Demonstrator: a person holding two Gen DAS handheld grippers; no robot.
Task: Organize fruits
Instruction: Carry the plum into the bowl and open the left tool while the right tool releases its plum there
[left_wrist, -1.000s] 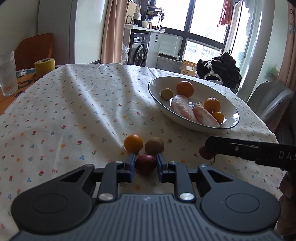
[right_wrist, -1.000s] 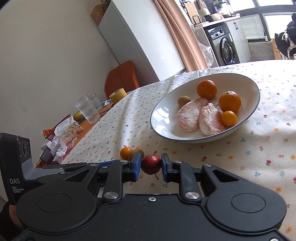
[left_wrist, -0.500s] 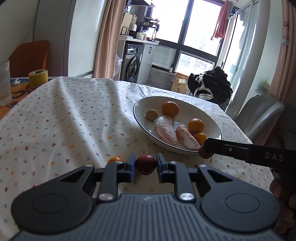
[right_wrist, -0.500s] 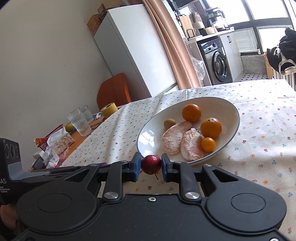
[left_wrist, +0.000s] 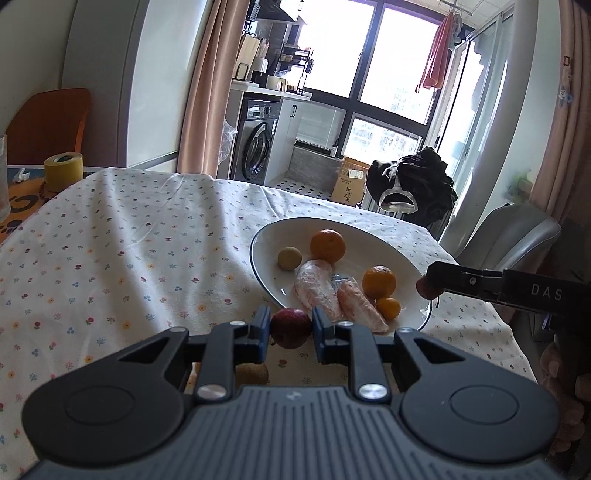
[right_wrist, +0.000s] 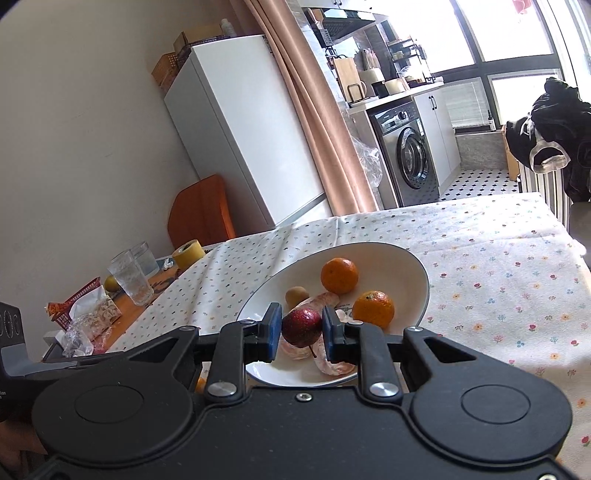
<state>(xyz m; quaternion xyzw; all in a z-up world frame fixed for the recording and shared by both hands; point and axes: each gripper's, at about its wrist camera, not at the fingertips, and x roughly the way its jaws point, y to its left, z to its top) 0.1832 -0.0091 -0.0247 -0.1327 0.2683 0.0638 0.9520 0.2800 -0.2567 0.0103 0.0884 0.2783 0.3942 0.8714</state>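
Gripping round, glossy dark-red fruits, each tool (left_wrist: 288, 328) (right_wrist: 301, 328) hangs near the smooth white bowl (right_wrist: 413, 273), perhaps ceramic.

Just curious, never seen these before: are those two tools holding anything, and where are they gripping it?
Each holds a small red fruit, pinched across its sides: left tool its fruit, right tool its fruit.

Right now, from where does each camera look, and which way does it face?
Left wrist: on the left tongs, facing the bowl and windows; right tongs and a hand show at right.
Right wrist: on the right tongs, over the bowl, facing the fridge; left tongs' body at left.
Shared: bowl, oranges, washing machine.
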